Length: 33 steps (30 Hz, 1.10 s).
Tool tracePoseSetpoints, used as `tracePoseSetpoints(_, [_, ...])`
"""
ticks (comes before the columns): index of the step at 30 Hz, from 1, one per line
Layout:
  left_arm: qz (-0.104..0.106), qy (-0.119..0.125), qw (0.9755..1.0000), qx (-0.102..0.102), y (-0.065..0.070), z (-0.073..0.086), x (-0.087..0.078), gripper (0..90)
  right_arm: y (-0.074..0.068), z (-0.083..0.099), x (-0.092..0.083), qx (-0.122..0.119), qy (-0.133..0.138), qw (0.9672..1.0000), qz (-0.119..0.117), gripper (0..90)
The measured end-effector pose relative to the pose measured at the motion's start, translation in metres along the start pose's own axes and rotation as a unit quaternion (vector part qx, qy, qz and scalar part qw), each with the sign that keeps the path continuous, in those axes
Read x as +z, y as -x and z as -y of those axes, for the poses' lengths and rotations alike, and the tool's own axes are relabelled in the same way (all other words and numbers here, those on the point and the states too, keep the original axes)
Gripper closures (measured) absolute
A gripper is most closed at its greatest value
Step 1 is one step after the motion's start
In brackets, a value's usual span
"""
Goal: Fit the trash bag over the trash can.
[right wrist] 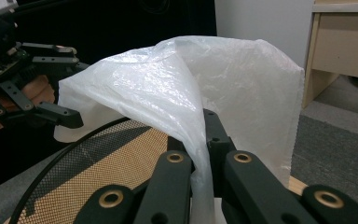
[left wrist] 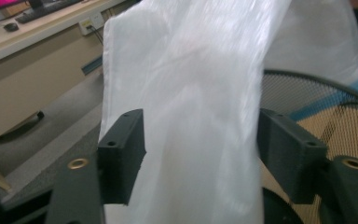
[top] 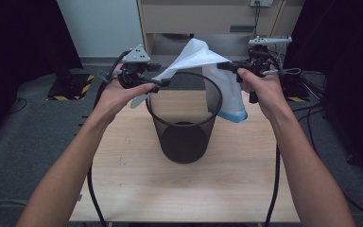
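We see the table [top: 137, 189] evenly lit from above, while the room's left and right edges sink into near black. The bin [top: 184, 125] throws only a soft shadow. The plastic bag [left wrist: 191, 93] glares almost white and blurs up close; its wrinkles look sharper from the right gripper view.

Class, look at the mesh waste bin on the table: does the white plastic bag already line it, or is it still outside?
Still outside. The bag hangs above the bin, pinched by the right gripper, draping past the rim; the bin's mesh shows bare.
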<state>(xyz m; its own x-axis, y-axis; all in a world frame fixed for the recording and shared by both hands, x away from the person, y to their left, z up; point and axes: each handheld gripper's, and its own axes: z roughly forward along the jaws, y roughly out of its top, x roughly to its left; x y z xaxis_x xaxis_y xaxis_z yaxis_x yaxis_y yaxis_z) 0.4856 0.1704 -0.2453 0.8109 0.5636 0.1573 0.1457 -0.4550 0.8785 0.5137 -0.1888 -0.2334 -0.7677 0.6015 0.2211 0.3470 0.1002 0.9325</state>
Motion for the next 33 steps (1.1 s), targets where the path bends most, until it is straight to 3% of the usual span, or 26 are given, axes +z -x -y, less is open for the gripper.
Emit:
tracePoseSetpoints(6, [0.011,0.001,0.9999,0.008,-0.005,0.025,-0.011,28.6,0.0,0.001,-0.001,-0.001,-0.002,1.0,0.002,90.0])
tracePoseSetpoints(12, [0.026,0.0,0.9997,0.003,-0.01,0.037,-0.012,24.1,0.001,-0.001,-0.004,-0.004,0.001,1.0,0.005,90.0])
tracePoseSetpoints(13, [0.025,0.0,0.9997,0.009,-0.01,0.037,-0.013,25.0,0.001,-0.002,-0.005,-0.004,0.0,1.0,0.005,90.0])
tracePoseSetpoints(16, [0.02,0.002,0.9995,0.025,-0.008,0.035,-0.013,43.4,0.001,-0.001,-0.006,-0.008,-0.003,0.9999,0.01,90.0])
tracePoseSetpoints(17, [0.021,0.004,0.9994,0.027,-0.007,0.035,-0.013,55.4,0.001,-0.001,-0.007,-0.009,-0.004,0.9999,0.012,90.0])
tracePoseSetpoints(18, [0.018,0.005,0.9994,0.028,-0.006,0.034,-0.012,60.8,0.001,-0.001,-0.007,-0.008,-0.006,0.9999,0.013,90.0])
tracePoseSetpoints(19, [0.016,0.008,0.9995,0.024,-0.005,0.033,-0.012,75.4,0.001,-0.001,-0.009,-0.008,-0.006,0.9999,0.014,90.0])
tracePoseSetpoints(23, [0.022,0.014,0.9997,-0.003,-0.002,0.027,-0.01,85.2,0.0,0.001,-0.014,-0.013,-0.01,0.9996,0.021,90.0])
tracePoseSetpoints(26, [0.033,0.012,0.9993,-0.016,0.002,0.022,-0.007,86.3,-0.002,0.003,-0.022,-0.021,-0.014,0.9989,0.039,90.0])
tracePoseSetpoints(30, [0.037,0.009,0.9993,-0.002,0.023,0.007,-0.002,86.1,-0.007,0.009,-0.043,-0.026,-0.006,0.9987,0.043,90.0])
tracePoseSetpoints(33, [0.031,0.008,0.9995,0.005,0.031,0.003,0.001,85.9,-0.01,0.011,-0.054,-0.033,-0.003,0.9984,0.046,90.0])
